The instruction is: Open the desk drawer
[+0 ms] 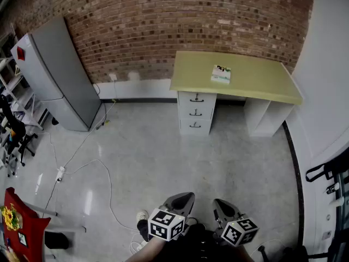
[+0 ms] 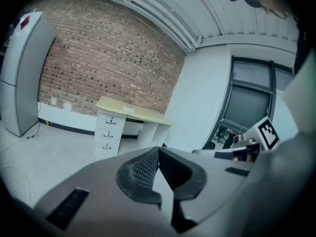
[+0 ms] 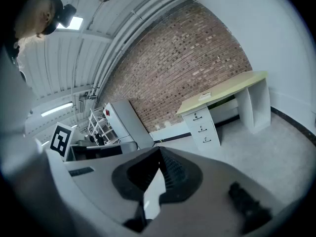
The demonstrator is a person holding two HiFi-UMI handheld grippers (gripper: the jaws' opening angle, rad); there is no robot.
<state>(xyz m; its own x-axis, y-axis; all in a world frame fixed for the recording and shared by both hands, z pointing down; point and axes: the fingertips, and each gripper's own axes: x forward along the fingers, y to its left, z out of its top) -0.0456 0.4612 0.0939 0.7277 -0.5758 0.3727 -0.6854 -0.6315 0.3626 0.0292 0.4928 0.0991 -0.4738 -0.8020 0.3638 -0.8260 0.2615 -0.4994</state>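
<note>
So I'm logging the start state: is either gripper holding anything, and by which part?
Nothing is held: the left gripper and the right gripper are both shut on nothing, far from the yellow-topped white desk.

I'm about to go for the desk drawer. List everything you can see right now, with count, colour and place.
desk: one, yellow-green top on a white body, against the brick wall
drawers: three, white with dark handles, stacked under the desk's left end, all closed
box or book: one, white and green, lying on the desk top
fridge: one, grey with a red sticker, left of the desk by the wall
cable: one, white, trailing across the grey floor
chair: one, black, far left edge
red item: one, bottom left corner
left hand-held gripper: one, grey with black pads, low near the person, shut, empty
right hand-held gripper: one, same colours, beside it, shut, empty
</note>
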